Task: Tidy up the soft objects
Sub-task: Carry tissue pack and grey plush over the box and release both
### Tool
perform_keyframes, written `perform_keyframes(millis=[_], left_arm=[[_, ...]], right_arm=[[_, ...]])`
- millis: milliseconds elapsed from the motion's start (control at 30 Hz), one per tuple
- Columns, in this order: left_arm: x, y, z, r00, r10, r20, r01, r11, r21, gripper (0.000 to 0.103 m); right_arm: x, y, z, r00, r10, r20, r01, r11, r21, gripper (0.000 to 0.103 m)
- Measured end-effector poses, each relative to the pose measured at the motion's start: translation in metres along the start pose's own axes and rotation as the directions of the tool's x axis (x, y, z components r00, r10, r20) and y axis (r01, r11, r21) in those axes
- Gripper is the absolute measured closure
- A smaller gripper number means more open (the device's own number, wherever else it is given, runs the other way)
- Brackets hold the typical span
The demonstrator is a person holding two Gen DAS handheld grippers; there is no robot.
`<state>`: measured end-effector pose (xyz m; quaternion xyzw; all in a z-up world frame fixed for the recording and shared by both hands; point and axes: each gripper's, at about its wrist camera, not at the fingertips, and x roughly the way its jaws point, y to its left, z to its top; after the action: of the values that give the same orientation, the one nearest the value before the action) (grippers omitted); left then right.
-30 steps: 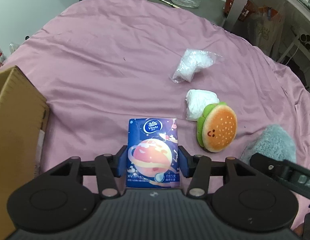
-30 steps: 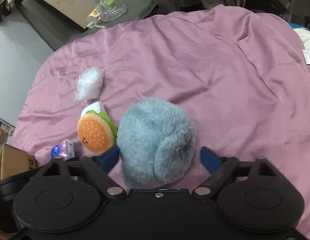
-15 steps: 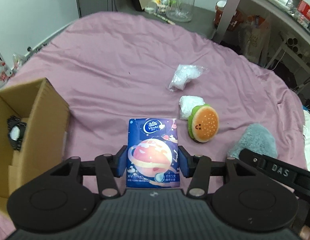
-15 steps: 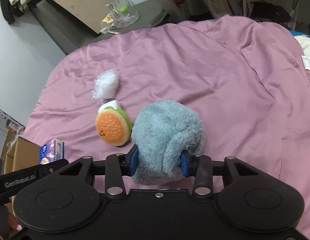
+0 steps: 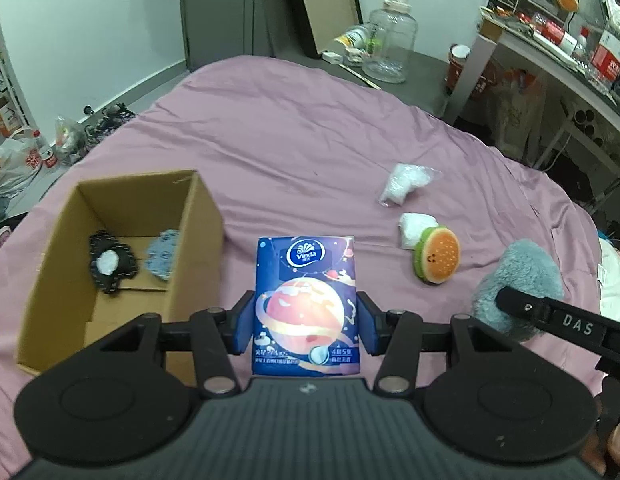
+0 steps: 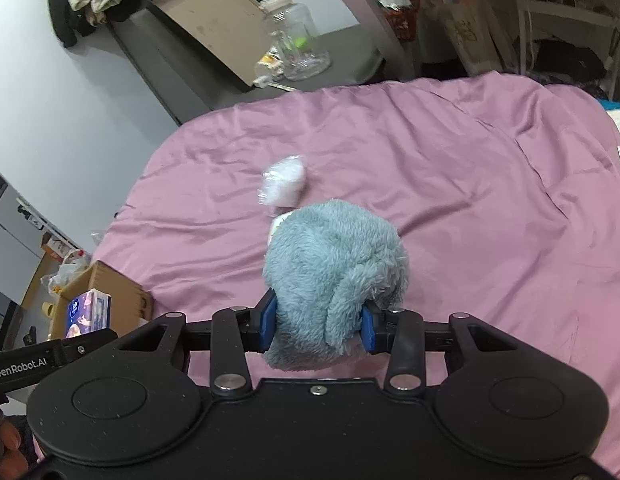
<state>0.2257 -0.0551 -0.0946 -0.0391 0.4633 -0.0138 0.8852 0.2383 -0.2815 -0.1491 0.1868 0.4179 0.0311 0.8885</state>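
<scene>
My left gripper (image 5: 306,326) is shut on a blue Vinda tissue pack (image 5: 306,304) and holds it above the pink bedsheet, just right of an open cardboard box (image 5: 58,260). The box holds a black-and-white soft item (image 5: 110,266) and a light blue one (image 5: 164,254). My right gripper (image 6: 318,326) is shut on a fluffy grey-blue plush (image 6: 336,276), lifted off the bed. A burger plush (image 5: 438,254), a white wad (image 5: 414,226) and a clear bag of white stuff (image 5: 404,178) lie on the sheet.
The bed's far edge meets a dark floor with a clear jar (image 5: 388,50) and a leaning board (image 6: 210,28). A desk with clutter (image 5: 558,40) stands at the right. Bags and bottles (image 5: 26,156) lie on the floor left of the bed.
Both grippers have risen well above the bed. The right gripper closed on the grey-blue plush and lifted it. The left gripper carried the tissue pack up beside the box, whose inside now shows.
</scene>
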Motion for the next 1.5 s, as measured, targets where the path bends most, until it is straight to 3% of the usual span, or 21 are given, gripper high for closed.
perform_keyframes(millis=[900,1500], left_arm=[[-0.054,0.108,-0.007,0.996,0.006,0.094,0.004,0.995,-0.099,0.052],[-0.041,0.171,-0.005,0.997,0.006,0.073,0.004,0.991,-0.135,0.052]], right_arm=[[-0.045,0.111,-0.022,0.994,0.089,0.061,-0.076,0.979,-0.192,0.064],[-0.036,0.172,-0.028,0.979,0.185,0.091,-0.155,0.951,-0.268,0.063]])
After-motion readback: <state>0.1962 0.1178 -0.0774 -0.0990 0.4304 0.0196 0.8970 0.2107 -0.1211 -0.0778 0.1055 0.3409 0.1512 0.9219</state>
